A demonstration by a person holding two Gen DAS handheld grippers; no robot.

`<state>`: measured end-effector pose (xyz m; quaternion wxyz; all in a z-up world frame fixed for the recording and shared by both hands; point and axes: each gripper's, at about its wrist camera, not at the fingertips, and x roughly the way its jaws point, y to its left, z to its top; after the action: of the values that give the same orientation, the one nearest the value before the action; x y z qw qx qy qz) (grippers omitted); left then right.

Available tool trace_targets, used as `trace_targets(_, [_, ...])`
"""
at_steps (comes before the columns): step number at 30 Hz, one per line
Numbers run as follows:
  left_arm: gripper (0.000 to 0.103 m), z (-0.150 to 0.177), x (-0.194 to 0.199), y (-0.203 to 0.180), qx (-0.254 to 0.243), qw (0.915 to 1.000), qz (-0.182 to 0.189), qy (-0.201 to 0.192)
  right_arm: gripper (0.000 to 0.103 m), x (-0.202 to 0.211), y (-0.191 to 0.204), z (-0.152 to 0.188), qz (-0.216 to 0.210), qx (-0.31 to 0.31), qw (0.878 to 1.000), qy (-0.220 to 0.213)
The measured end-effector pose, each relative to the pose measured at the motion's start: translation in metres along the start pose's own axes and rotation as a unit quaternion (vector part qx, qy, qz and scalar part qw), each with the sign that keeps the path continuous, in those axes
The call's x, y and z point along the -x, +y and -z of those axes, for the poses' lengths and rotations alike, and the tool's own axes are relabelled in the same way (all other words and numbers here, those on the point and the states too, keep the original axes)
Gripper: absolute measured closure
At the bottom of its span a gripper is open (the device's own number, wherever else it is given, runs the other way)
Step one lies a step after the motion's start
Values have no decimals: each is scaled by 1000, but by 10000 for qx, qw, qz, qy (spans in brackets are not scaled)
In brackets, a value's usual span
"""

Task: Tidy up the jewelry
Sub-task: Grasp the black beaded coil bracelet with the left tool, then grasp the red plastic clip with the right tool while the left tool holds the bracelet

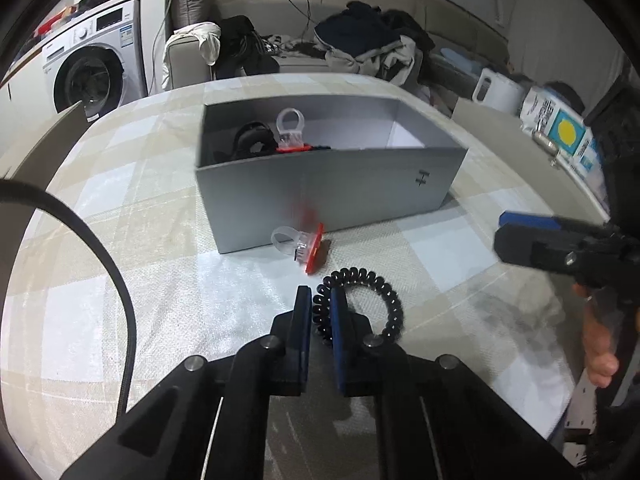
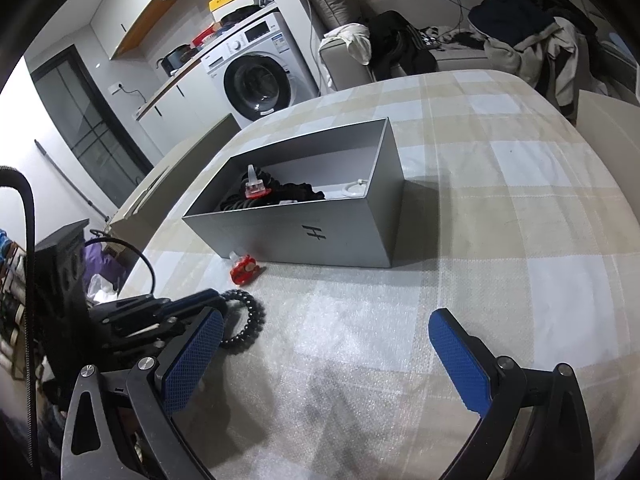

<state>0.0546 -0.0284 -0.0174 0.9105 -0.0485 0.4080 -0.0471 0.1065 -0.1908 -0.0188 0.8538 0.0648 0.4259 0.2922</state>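
Note:
A black beaded bracelet (image 1: 384, 300) lies on the checked tablecloth; it also shows in the right wrist view (image 2: 250, 320). My left gripper (image 1: 320, 300) is shut on its left side. A clear ring with a red base (image 1: 304, 246) lies on its side in front of the grey box (image 1: 332, 188); it also shows in the right wrist view (image 2: 242, 269). The box (image 2: 320, 236) holds another clear and red ring (image 1: 290, 130), black jewelry (image 2: 280, 194) and a white ring (image 2: 354, 188). My right gripper (image 2: 326, 340) is open and empty above the cloth.
The round table (image 2: 520, 200) carries the box near its middle. A sofa with piled clothes (image 1: 368, 48) stands behind it, a washing machine (image 2: 256, 76) to the left. A white jug and cartons (image 1: 560, 120) stand at the right.

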Motion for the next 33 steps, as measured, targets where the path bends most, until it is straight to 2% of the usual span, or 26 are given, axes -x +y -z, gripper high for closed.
trace_targets(7, [98,2,21,19,436,9981,-70,-430,0,-8,8,0,-40,88,9999,82])
trace_targets(13, [98,5,27,34,820,9946,-195,-610,1,-25,30,-4,-76,378,9990,246])
trace_targets(16, [98,7,29,42,977,9925,-312,-665,12,-32,37,-9,-278,399,9983,317])
trace_targets(18, [98,7,30,47,1081,9910,-375,-698,26,-40,42,-13,-298,445,9977,415])
trace_targets(22, [98,10,31,56,1328,9873,-441,-752,35,-55,55,-17,-409,675,9955,517])
trace_targets(23, [98,10,31,58,1360,9868,-442,-754,41,-59,57,-18,-434,709,9950,550])
trace_targets(28, [98,11,30,65,1502,9845,-503,-747,46,-73,69,-25,-474,916,9925,653])
trace_targets(30, [98,12,31,68,1512,9843,-519,-744,55,-77,74,-27,-447,1011,9917,656])
trace_targets(33, [98,12,34,70,1553,9832,-568,-779,58,-82,77,-27,-419,1080,9908,695])
